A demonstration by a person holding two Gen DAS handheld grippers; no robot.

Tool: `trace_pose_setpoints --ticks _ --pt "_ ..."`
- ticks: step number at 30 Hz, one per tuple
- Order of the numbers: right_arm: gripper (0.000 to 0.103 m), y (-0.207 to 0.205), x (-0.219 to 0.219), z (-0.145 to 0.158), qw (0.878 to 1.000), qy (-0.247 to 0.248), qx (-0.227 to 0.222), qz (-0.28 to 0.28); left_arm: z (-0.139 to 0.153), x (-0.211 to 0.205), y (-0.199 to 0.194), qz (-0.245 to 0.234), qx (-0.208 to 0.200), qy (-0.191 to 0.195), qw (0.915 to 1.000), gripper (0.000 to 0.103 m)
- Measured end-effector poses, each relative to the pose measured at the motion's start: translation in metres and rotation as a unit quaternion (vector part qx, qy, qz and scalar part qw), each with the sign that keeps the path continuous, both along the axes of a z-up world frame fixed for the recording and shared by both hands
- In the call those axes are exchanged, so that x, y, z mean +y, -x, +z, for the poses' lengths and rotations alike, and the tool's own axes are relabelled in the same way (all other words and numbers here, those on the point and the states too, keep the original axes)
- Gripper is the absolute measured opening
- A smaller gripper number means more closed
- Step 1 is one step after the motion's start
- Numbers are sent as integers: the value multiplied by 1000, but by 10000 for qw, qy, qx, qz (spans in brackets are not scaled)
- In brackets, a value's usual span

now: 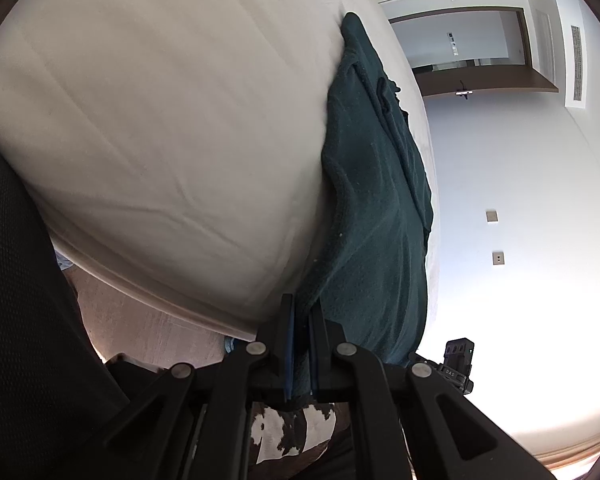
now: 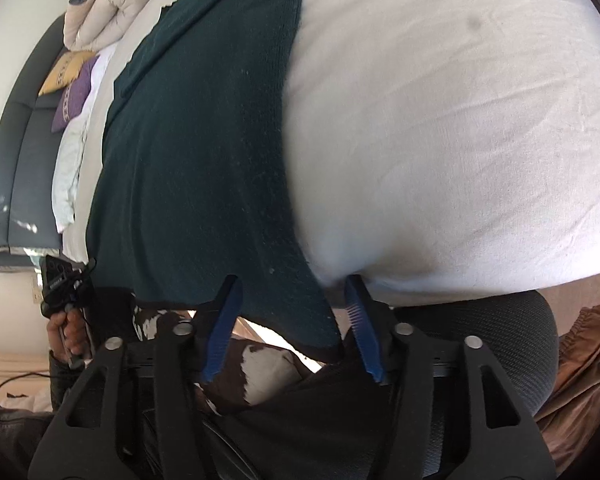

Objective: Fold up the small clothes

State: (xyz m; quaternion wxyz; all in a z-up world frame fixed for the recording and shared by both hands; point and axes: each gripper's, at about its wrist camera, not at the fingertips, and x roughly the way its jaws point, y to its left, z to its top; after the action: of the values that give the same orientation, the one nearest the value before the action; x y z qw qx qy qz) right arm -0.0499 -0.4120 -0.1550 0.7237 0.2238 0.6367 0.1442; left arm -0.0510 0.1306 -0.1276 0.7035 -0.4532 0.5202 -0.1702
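Observation:
A dark teal garment (image 1: 376,184) lies spread on the white bed sheet (image 1: 160,120), reaching to the near edge of the mattress. My left gripper (image 1: 302,316) is shut on the garment's near edge, with cloth pinched between the blue pads. In the right wrist view the same garment (image 2: 204,152) runs away from me, and its near corner hangs down between the fingers of my right gripper (image 2: 292,296). Those blue pads (image 2: 224,320) stand apart from the cloth on both sides, so the right gripper is open.
Yellow and purple pillows (image 2: 70,80), a folded beige duvet (image 2: 112,8) and a grey headboard (image 2: 24,152) are at the far left. A black mesh chair (image 2: 512,344) and brown cloth (image 2: 580,360) are at the right. A hand (image 2: 70,332) grips the other tool's handle.

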Motion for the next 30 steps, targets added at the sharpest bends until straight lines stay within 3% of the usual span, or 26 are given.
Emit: trace_pose_setpoints --ticks 1,7,13,20,25,30 --pt "32 0 1 -1 9999 33 55 77 0 -1 0 -2 -3 -14 10000 5" --pt "13 5 -2 1 9999 -110 -9 68 2 -2 0 -28 -20 -65 10000 5" --pt "8 18 -2 26 9946 -810 -625 -183 14 -3 -2 -122 -276 105 9995 4" --pt "8 14 -17 86 9581 -2000 -1923 -710 43 10 -8 157 -745 921 9928 4" --pt "8 -5 -30 104 9376 -2416 -2267 -1056 63 10 -19 307 -1011 1280 9861 4" --pt "8 -32 -29 113 9245 -2668 -2405 -1272 76 12 -42 480 -1169 1538 9800 4"
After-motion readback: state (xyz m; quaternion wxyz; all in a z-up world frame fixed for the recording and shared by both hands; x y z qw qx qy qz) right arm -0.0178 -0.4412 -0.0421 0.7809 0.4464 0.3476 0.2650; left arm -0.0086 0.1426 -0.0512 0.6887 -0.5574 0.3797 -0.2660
